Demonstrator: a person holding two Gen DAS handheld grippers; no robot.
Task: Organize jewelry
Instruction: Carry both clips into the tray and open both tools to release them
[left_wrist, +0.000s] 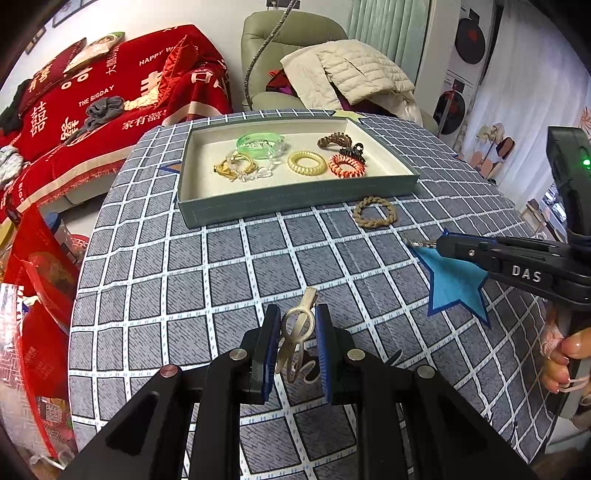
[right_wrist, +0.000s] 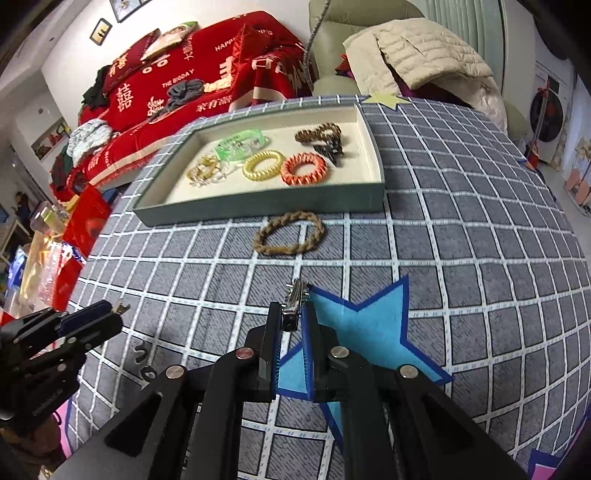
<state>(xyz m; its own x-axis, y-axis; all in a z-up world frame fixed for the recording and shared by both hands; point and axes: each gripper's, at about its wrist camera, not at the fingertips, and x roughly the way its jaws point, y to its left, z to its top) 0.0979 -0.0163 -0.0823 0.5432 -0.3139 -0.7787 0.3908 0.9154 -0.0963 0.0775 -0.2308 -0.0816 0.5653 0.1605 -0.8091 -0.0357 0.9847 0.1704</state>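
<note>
Surface: grey checked tablecloth (left_wrist: 221, 266), red sofa (left_wrist: 110, 92) beyond | tray (left_wrist: 295, 201) near far edge holds coil ties | braided band (right_wrist: 290, 232) just before tray's near wall | your left gripper (left_wrist: 295, 325) clamps cream clip (left_wrist: 297, 321) | your right gripper (right_wrist: 291, 314) pinches metal clip (right_wrist: 293, 299) over blue star (right_wrist: 369, 325)
</note>
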